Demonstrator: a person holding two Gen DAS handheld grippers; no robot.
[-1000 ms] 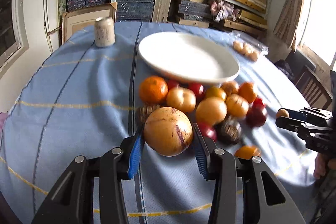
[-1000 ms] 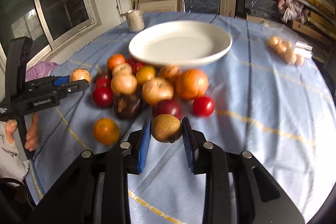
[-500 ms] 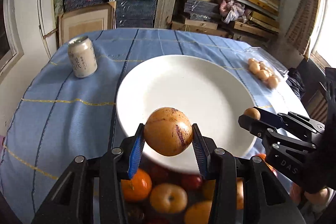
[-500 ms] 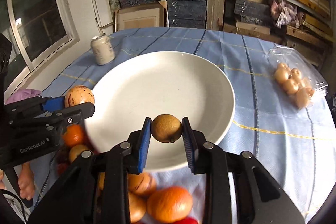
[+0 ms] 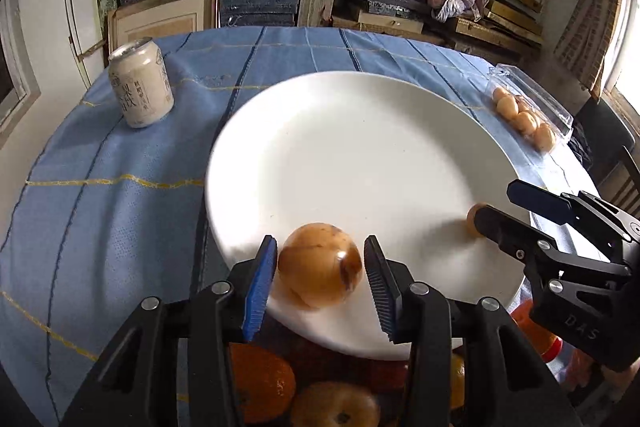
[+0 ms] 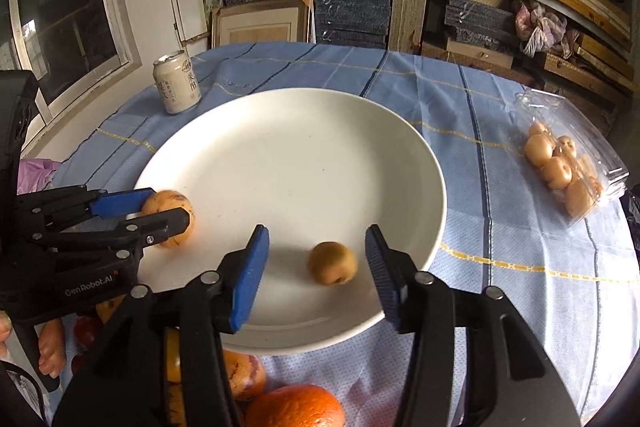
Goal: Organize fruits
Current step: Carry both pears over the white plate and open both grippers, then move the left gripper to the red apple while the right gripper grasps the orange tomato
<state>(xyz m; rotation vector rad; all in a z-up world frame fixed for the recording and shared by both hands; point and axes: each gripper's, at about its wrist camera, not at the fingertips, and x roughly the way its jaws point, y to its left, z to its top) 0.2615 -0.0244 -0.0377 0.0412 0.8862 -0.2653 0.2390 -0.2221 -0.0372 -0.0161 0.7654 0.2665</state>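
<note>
Both fruits down on plate (image 6: 424,163). Left gripper (image 5: 320,275), right gripper (image 6: 316,261): jaws opening, holding nothing. Back off, fetch more.

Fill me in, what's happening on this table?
A person with two handheld grippers is moving fruit onto the white plate. The left gripper is opening around a large yellow fruit; the right gripper is opening too, its small brown fruit lying free on the plate. More fruit waits below the plate.
</note>
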